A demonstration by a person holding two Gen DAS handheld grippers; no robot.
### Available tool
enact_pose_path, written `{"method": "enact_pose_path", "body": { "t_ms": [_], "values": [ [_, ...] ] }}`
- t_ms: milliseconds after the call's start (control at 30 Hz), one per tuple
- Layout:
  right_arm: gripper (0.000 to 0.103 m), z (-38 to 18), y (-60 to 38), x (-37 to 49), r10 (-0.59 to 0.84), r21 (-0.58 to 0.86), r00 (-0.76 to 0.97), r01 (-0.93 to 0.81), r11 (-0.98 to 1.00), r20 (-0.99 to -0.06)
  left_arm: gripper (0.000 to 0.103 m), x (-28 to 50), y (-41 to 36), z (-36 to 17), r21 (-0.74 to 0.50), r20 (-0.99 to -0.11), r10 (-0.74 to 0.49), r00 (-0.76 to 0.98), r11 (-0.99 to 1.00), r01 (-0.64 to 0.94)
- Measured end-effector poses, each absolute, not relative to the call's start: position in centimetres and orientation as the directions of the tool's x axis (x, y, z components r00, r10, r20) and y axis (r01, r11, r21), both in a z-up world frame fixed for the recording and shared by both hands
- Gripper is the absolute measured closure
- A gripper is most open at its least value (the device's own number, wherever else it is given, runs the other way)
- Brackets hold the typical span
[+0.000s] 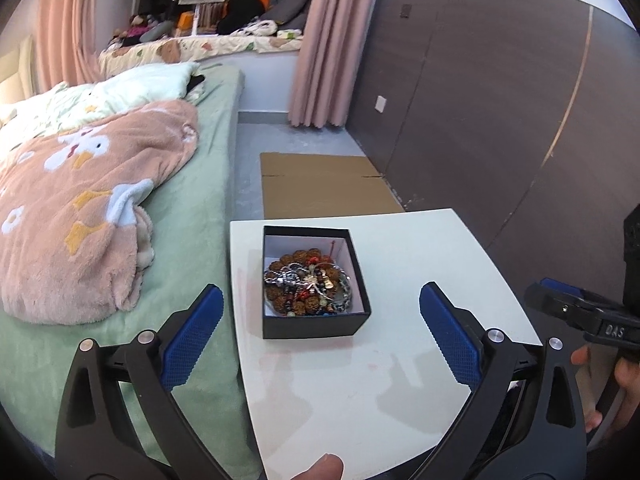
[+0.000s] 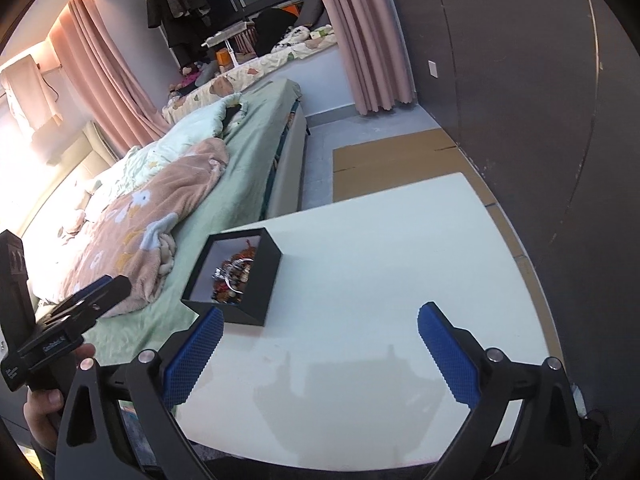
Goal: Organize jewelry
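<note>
A black open box (image 1: 316,324) with a white lining stands on the white table (image 1: 420,264). It holds a tangled pile of jewelry (image 1: 308,284): brown bead bracelets, silver chains and red beads. My left gripper (image 1: 320,304) is open and empty, just in front of the box, its blue pads either side of it. In the right wrist view the box (image 2: 264,276) with the jewelry (image 2: 232,276) sits left of centre on the table (image 2: 400,240). My right gripper (image 2: 320,322) is open and empty over the table, right of the box.
A bed with a green sheet (image 1: 192,184) and a pink blanket (image 1: 80,208) runs along the table's left side. Flat cardboard (image 1: 320,184) lies on the floor beyond the table. A dark wall panel (image 1: 500,120) stands at right. Pink curtains (image 1: 324,52) hang behind.
</note>
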State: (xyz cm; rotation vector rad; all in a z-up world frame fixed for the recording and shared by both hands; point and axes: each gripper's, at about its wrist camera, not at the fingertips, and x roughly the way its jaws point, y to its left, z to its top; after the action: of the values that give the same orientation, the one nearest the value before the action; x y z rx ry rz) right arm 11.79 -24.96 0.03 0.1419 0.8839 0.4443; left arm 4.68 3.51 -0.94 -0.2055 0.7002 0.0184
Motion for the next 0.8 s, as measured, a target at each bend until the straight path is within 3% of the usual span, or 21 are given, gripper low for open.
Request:
{"method": "enact_pose_path", "body": {
  "t_ms": [800],
  "values": [
    [0.008,0.5,-28.1,10.7,0.431,0.291,0.568,-0.324,0.9,-0.702,0.005,3.8,1.1,0.3,-0.165,-0.59,-0.034,0.806,0.983,-0.08]
  ]
}}
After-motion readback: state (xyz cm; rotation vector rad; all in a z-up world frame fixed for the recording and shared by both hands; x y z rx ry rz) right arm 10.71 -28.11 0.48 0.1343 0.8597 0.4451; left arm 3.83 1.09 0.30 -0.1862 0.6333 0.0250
